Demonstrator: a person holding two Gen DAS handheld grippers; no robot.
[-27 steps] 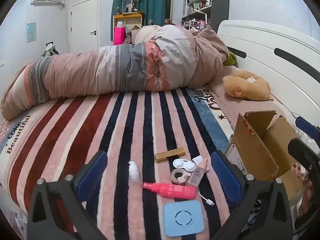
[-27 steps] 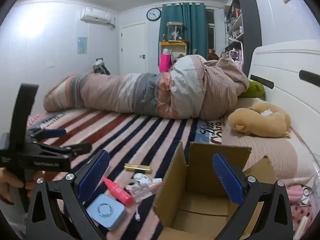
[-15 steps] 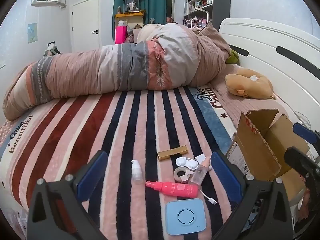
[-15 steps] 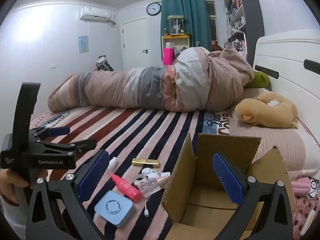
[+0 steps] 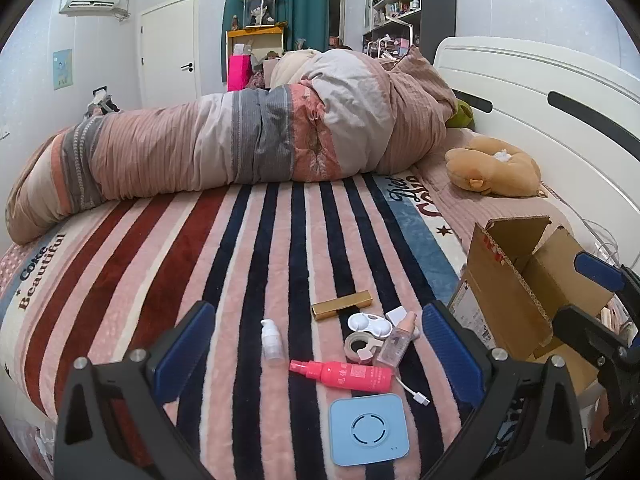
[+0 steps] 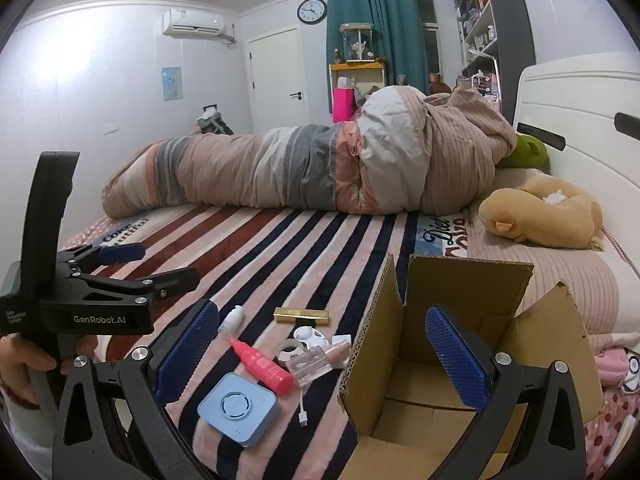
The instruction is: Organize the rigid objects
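Note:
Small items lie on the striped blanket: a red spray bottle (image 5: pixel 346 376) (image 6: pixel 262 366), a blue square device (image 5: pixel 369 429) (image 6: pixel 238 408), a gold bar (image 5: pixel 342 304) (image 6: pixel 302 315), a small white bottle (image 5: pixel 271 343) (image 6: pixel 233 317), a tape roll (image 5: pixel 358 347), a white lens case (image 5: pixel 370 324) and a clear bottle (image 5: pixel 394 344). An open, empty cardboard box (image 5: pixel 524 284) (image 6: pixel 448 364) stands to their right. My left gripper (image 5: pixel 316 354) is open above the items. My right gripper (image 6: pixel 322 356) is open over the box's left wall.
A rolled duvet (image 5: pixel 248 140) lies across the far side of the bed. A tan plush toy (image 5: pixel 496 170) sits by the white headboard (image 5: pixel 560 92). A white cable end (image 5: pixel 416 394) lies beside the blue device. The bed edge runs just below the items.
Both grippers have lowered and drawn back slightly, so the items and box sit a little higher in view. Nothing was picked up; both grippers stay open.

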